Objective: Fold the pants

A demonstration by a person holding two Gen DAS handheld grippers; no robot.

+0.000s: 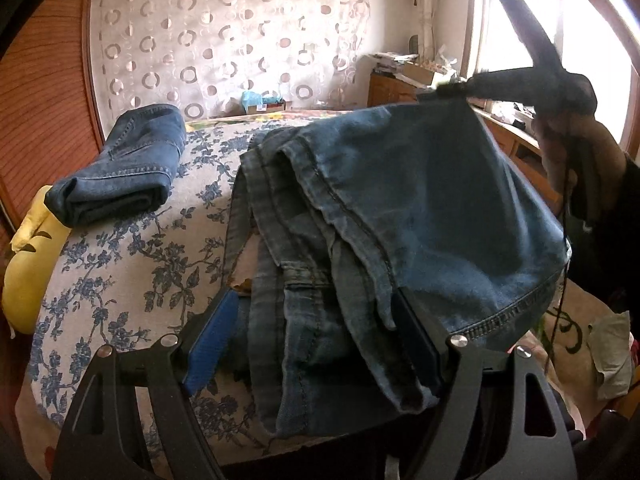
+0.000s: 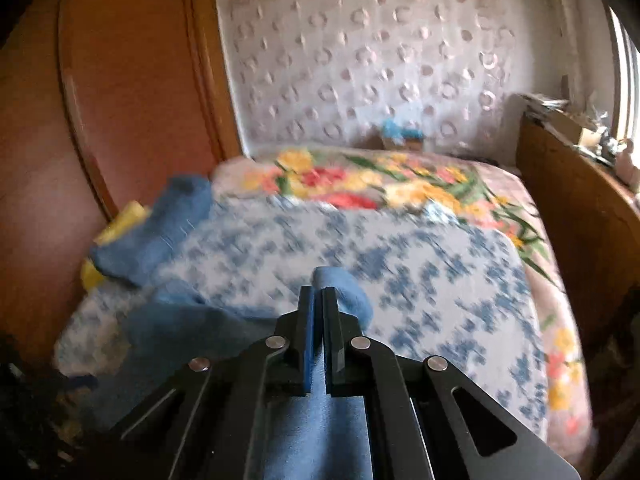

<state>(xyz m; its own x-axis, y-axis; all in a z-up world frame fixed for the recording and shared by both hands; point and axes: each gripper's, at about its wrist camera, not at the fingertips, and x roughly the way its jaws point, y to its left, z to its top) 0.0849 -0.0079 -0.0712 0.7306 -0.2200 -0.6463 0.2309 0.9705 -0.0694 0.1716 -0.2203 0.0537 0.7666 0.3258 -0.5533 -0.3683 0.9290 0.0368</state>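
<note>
Bedroom inspected: patterned curtain (image 1: 224, 40) behind, floral-covered bed (image 1: 120, 264) in front. Found pants (image 1: 420, 208) raised off the bed near its front edge, bunched and hanging between the two grippers. Noted a folded pair (image 1: 120, 168) well apart at far left. Recorded right gripper (image 2: 318, 290) with fingers clamped tight on a thin edge of the pants, holding one corner high. Recorded left gripper (image 1: 314, 298) with fingers spread wide, bunched cloth lying between them and draped over one finger; blue pad (image 1: 212, 340) bare, so no grip judged there. Judged step in hand: opening the pants out for a fold. Recommended closing the left fingers on the matching corner, drawing both hands apart to clear the bunching, then lowering evenly onto the bed, clear of the folded pair.
</note>
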